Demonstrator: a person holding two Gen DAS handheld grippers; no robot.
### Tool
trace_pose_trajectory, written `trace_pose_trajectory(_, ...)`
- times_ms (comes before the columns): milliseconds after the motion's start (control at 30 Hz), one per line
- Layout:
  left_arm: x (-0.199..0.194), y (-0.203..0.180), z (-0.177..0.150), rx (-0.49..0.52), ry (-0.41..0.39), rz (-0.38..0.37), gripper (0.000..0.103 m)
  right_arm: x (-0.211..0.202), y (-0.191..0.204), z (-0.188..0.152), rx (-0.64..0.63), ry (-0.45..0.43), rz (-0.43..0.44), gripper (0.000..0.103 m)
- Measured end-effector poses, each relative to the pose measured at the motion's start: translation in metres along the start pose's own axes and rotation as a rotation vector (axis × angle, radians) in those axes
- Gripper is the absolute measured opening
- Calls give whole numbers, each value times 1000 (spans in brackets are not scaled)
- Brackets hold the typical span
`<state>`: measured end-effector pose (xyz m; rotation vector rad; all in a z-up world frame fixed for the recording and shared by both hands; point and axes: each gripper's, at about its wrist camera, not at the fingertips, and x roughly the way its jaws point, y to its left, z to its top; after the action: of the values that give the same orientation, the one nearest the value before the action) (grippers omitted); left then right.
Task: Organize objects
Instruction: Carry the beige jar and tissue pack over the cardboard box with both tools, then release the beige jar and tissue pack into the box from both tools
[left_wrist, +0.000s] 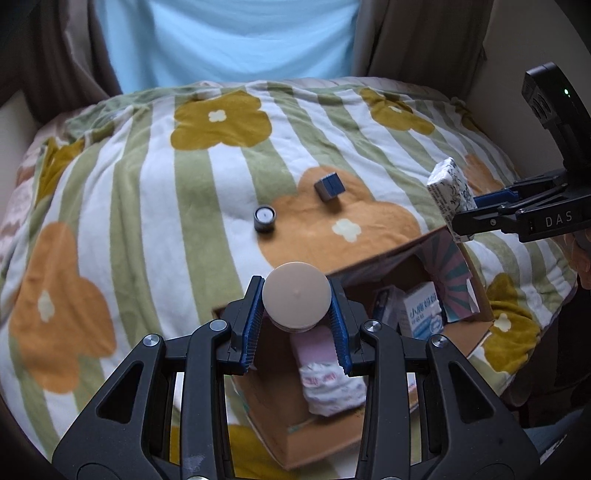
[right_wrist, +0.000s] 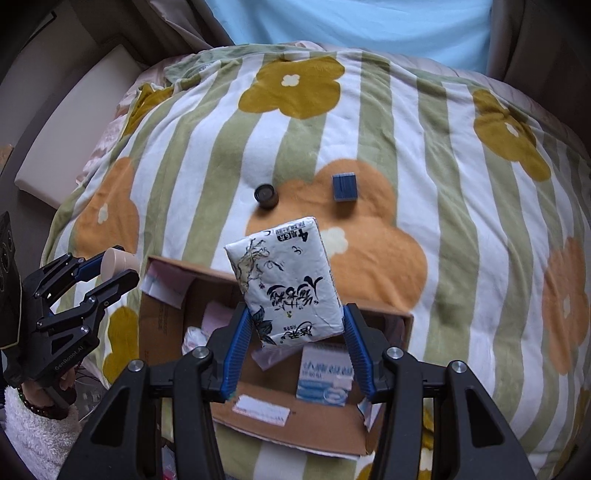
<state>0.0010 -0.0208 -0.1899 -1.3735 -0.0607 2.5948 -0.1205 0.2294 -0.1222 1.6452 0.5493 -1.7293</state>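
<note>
My left gripper (left_wrist: 296, 310) is shut on a beige round-capped jar (left_wrist: 296, 297) and holds it above the open cardboard box (left_wrist: 291, 439). It also shows in the right wrist view (right_wrist: 118, 267). My right gripper (right_wrist: 297, 328) is shut on a white tissue pack (right_wrist: 286, 280) with black calligraphy, above the same box (right_wrist: 295, 432); the pack also shows in the left wrist view (left_wrist: 448, 192). A small black cylinder (left_wrist: 264, 218) and a blue block (left_wrist: 330, 186) lie on the blanket beyond the box.
The box holds a blue-white carton (right_wrist: 325, 380), a pink pack (left_wrist: 317, 347) and a white patterned pack (left_wrist: 332, 387). A flowered striped blanket (left_wrist: 147, 206) covers the bed. A pale blue curtain (left_wrist: 229, 37) hangs behind. A cream ledge (right_wrist: 74, 122) lies to the left.
</note>
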Motion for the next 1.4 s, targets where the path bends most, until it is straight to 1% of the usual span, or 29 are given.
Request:
trace_pose_trajectory(67,2,-7,-12,-17,15,15,31,2,-5,-9,11,9,-3,46)
trace_pose_trajectory(167,9,-15,-27,-17,45,58,31,6,-11,-24,17,16,-20,46)
trace_pose_trajectory(267,16,-20,-42,-62,61,43,31,11,-14,-37,26,22,-36,46)
trace_pose_trajectory(400,26,-30,-57,-82,77,58,31,25,-21,-56,77,47,0,46)
trace_pose_trajectory(567,39,-38,-71,-117,98,56,31,42,-27,-73,114,85,15,46)
trace_pose_trajectory(700,45,-46,-75,-119,107,45,31,50,-31,-81,129,105,18,46)
trace_pose_trajectory(833,46,-53,-71,-111,104,38,31,52,-32,-84,136,110,26,46)
trace_pose_trajectory(967,46,-57,-67,-101,103,43,31,51,-29,-83,146,104,35,46)
trace_pose_trajectory(1133,50,-63,-63,-96,107,26,31,53,-28,-84,169,104,42,46)
trace_pose_trajectory(1267,56,-73,-62,-66,111,30,31,57,-28,-84,202,105,50,46)
trace_pose_trajectory(1400,56,-76,-60,-74,103,6,31,58,-28,-83,236,95,42,47)
